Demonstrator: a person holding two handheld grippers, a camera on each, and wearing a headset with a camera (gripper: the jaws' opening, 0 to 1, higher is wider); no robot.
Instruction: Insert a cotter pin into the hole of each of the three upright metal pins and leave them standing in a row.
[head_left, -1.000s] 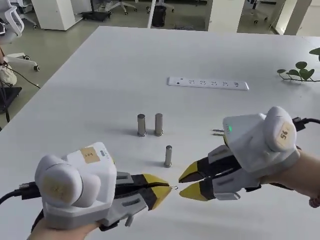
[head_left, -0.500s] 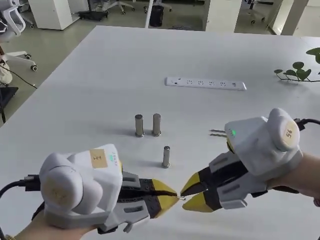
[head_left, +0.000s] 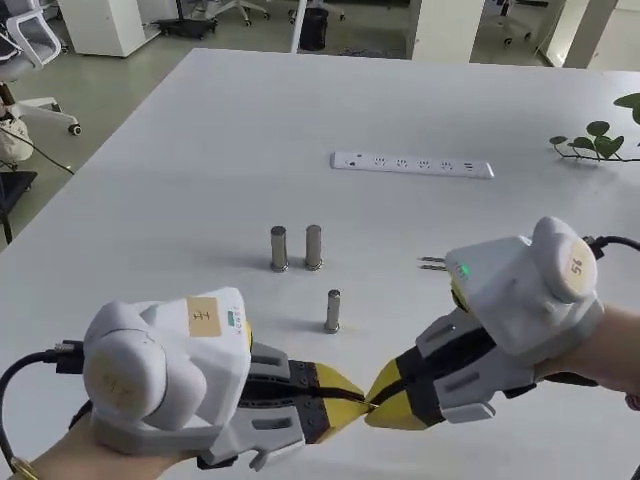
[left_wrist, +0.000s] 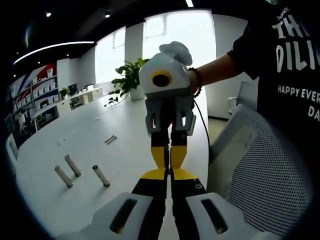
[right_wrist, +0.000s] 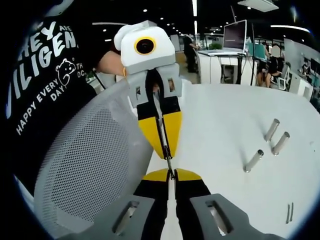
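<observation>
I've got the left claw (head_left: 352, 397) and right claw (head_left: 378, 402) both clamped shut, tip to tip, on one cotter pin (right_wrist: 170, 171). I reckon it's a regrip for aiming. Just beyond stands the nearest metal pin (head_left: 334, 311), with the second metal pin (head_left: 279, 249) and third metal pin (head_left: 314, 247) farther back on the table (head_left: 250, 130). The spare cotter pins (head_left: 433, 263) lie to the right.

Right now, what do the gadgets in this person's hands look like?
The left tool and right tool each have a bulky white shell with a rounded dome, black jaws tipped yellow, a tan sticker and a black cable. A green light glows on the right one. The person wears a black T-shirt with white lettering and a dark bracelet.
</observation>
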